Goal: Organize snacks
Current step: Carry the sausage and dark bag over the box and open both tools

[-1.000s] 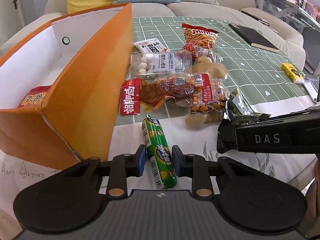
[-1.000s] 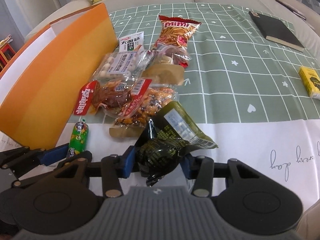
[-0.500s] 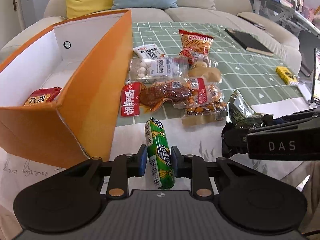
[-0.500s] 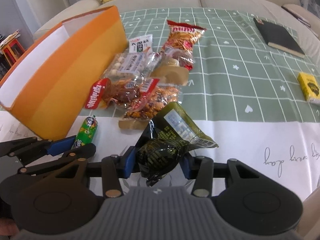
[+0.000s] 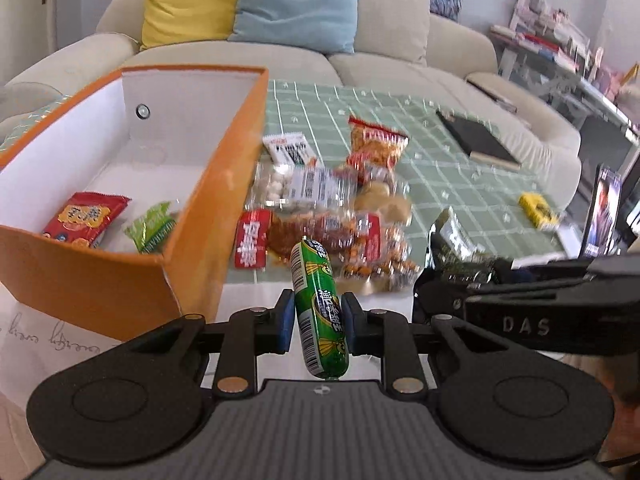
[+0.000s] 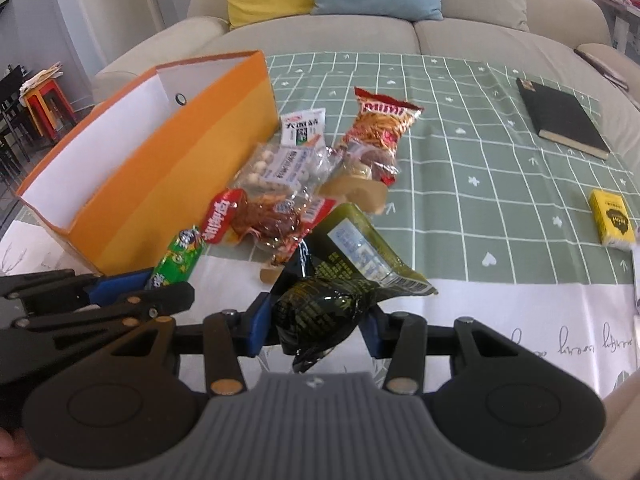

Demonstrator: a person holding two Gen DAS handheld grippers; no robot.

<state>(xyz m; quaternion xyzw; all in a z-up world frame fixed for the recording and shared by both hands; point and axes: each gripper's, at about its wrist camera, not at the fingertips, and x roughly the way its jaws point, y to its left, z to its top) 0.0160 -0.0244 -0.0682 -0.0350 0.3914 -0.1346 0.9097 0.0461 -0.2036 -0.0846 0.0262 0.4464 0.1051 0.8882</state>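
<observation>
Here, a green sausage stick (image 5: 320,312) is clamped between the left gripper (image 5: 315,326) fingers, lifted above the worktop's (image 6: 500,312) near edge beside the orange box (image 5: 224,200). The right gripper (image 6: 316,326) fingers clamp a dark green packet (image 6: 336,292).

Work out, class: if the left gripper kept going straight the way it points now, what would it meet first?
Probably the pile of loose snack packets straight beyond the left gripper and its green sausage, though depth is uncertain.

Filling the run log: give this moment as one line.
left tongs: shut on green sausage | right tongs: shut on dark green packet | orange box: two snacks inside
</observation>
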